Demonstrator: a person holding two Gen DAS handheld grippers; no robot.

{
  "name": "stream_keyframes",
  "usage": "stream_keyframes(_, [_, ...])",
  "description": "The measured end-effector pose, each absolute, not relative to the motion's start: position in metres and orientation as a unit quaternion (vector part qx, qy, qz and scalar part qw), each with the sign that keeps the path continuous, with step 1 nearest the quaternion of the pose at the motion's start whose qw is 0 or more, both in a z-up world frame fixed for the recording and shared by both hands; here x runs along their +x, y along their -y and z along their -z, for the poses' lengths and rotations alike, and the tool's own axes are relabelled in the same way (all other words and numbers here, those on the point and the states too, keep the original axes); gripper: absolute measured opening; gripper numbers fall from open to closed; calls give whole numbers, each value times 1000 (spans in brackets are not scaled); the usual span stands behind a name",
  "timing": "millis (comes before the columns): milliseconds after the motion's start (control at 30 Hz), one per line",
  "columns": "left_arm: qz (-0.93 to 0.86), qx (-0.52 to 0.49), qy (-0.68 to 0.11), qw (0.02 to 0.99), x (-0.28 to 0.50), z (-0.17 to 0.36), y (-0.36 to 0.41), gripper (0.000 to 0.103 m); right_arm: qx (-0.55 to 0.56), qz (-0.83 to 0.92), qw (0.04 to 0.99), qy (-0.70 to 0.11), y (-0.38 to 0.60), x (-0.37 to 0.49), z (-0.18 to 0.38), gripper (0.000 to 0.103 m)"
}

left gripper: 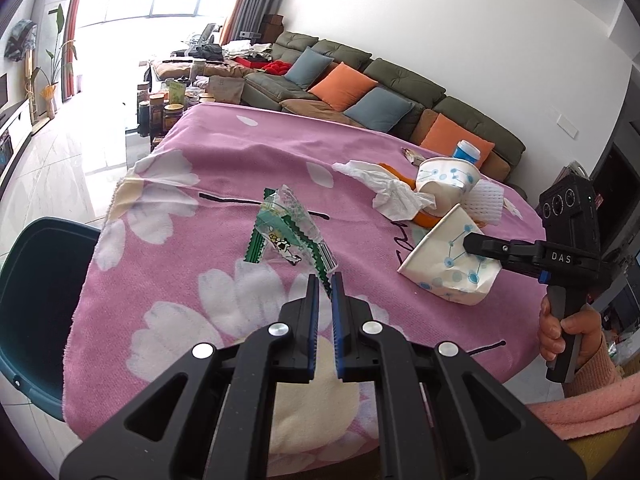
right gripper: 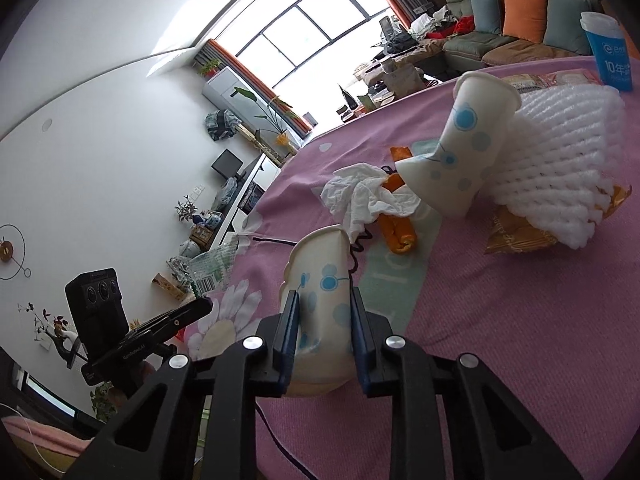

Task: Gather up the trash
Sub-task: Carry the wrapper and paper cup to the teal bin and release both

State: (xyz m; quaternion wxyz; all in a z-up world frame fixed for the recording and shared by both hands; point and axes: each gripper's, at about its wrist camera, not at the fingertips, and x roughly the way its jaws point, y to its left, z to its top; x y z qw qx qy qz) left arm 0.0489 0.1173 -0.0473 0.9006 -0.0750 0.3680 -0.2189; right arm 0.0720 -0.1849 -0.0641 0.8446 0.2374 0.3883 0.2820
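Under my tongs lies a pink flowered blanket point(left gripper: 224, 168) over the table, a dark bin point(left gripper: 36, 312) at its left edge. My left gripper point(left gripper: 325, 280), angled down, pinches a green-and-clear wrapper point(left gripper: 286, 232); my right gripper point(right gripper: 325, 300) clamps a crushed paper cup point(right gripper: 320, 280). Beyond sit tissue point(right gripper: 360, 192), another cup point(right gripper: 468, 148), foam netting point(right gripper: 560, 160), then the sofa point(left gripper: 400, 80).

A table with a pink flower cloth point(left gripper: 224, 168) holds the trash — a crumpled white tissue point(left gripper: 390, 192), an orange peel point(right gripper: 396, 232), a paper cup point(right gripper: 464, 152) lying tipped, white foam netting point(right gripper: 560, 168), a snack wrapper point(right gripper: 516, 232) — and a blue cup point(right gripper: 606, 52) standing upright.
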Motion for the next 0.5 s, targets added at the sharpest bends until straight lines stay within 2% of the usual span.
stream_keyframes(500, [163, -83, -342, 922, 27, 33, -170, 7, 205, -374, 824, -373, 112, 95, 37, 20])
